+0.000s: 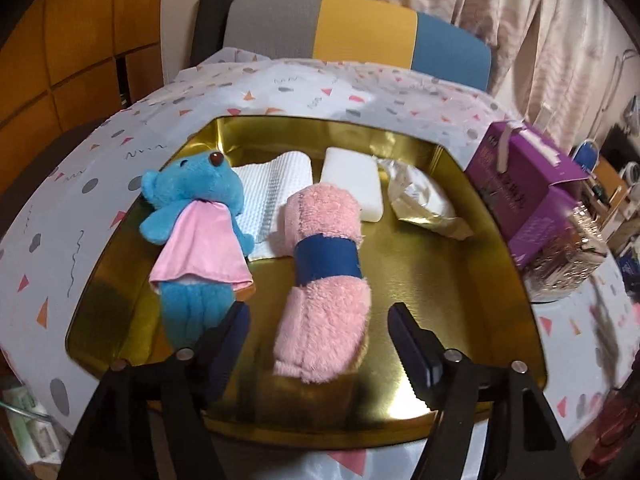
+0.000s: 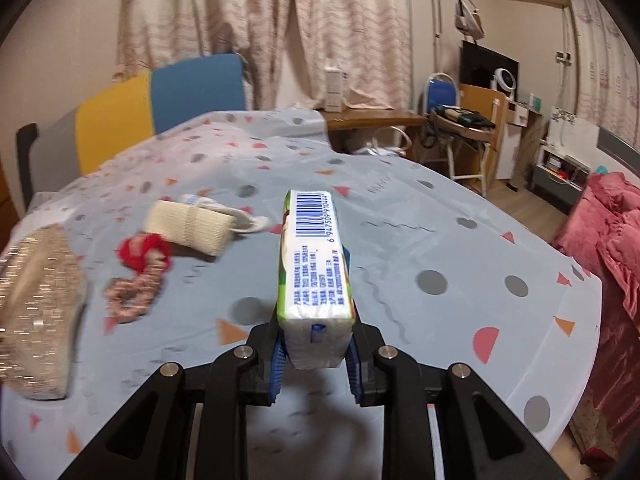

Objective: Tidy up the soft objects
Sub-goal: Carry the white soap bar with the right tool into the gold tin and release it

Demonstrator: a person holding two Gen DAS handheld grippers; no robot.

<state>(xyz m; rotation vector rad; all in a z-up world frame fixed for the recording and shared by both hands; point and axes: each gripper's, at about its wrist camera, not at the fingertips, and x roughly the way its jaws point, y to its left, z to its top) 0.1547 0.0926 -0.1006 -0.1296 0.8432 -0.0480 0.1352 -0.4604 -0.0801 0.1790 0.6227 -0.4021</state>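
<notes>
A gold tin tray (image 1: 460, 280) holds a blue plush bear in a pink dress (image 1: 196, 216), a rolled pink towel with a blue band (image 1: 326, 280), a white waffle cloth (image 1: 272, 188), a white sponge block (image 1: 352, 184) and a foil packet (image 1: 420, 200). My left gripper (image 1: 320, 320) is open, its jaws either side of the near end of the pink towel. My right gripper (image 2: 316, 336) is shut on a tissue pack (image 2: 314, 256) with a barcode, held above the table. A beige bandage roll (image 2: 192, 224), a red scrunchie (image 2: 144, 256) and a patterned scrunchie (image 2: 132, 292) lie on the tablecloth.
A purple box (image 1: 532, 192) and a glittery pouch (image 1: 572, 252) sit right of the tray; the pouch also shows in the right wrist view (image 2: 36, 312). A grey, yellow and blue chair (image 1: 360, 28) stands behind the table. A red blanket (image 2: 608, 224) lies off the right edge.
</notes>
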